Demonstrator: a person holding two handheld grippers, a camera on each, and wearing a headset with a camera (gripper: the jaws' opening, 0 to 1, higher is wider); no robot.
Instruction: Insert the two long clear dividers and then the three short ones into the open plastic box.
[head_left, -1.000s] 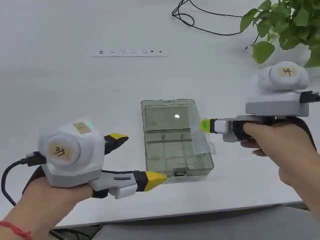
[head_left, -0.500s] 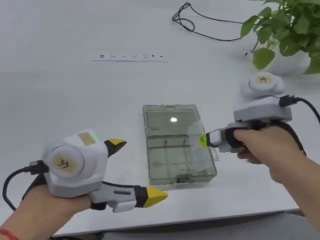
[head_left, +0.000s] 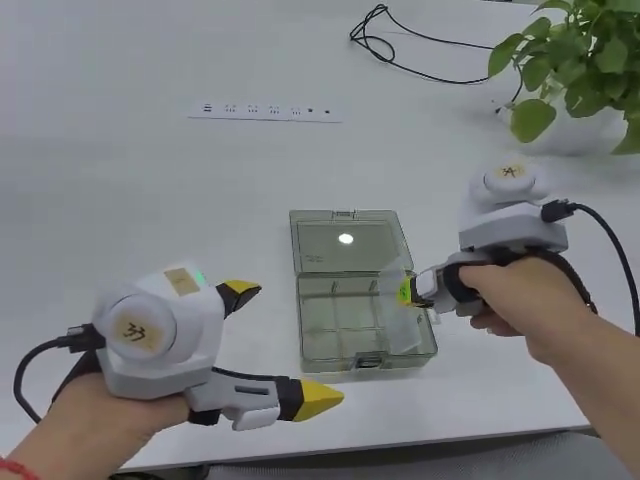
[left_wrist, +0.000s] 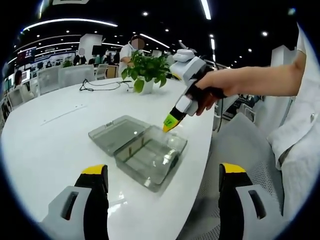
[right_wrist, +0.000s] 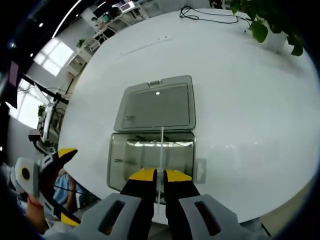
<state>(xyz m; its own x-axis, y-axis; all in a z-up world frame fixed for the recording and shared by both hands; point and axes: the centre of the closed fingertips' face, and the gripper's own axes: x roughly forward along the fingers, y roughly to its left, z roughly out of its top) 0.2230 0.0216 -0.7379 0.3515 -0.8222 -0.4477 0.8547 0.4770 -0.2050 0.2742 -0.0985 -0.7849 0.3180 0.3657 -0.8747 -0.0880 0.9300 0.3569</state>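
The open plastic box (head_left: 430, 345) lies on the white table with its lid (head_left: 345, 240) flat behind it. Clear partitions show faintly inside the base. My right gripper (head_left: 405, 292) is shut on a clear divider (head_left: 405, 318), which hangs tilted over the base's right side. In the right gripper view the divider (right_wrist: 161, 145) is a thin edge-on line running from the gripper (right_wrist: 159, 176) across the box (right_wrist: 117, 155). My left gripper (head_left: 285, 345) stands open and empty, left of the box and near the table's front edge. In the left gripper view the box (left_wrist: 150, 172) sits ahead between the open jaws, with the right gripper (left_wrist: 170, 122) above it.
A white power strip (head_left: 265, 110) lies at the back of the table. A black cable (head_left: 420, 45) curls at the far right beside a potted plant (head_left: 580, 60). The table's front edge runs just below the box. A person (left_wrist: 131, 50) stands far behind the plant.
My right gripper has carried the divider leftward and lower, from beside the box's right edge to over its base. The left gripper has barely moved.
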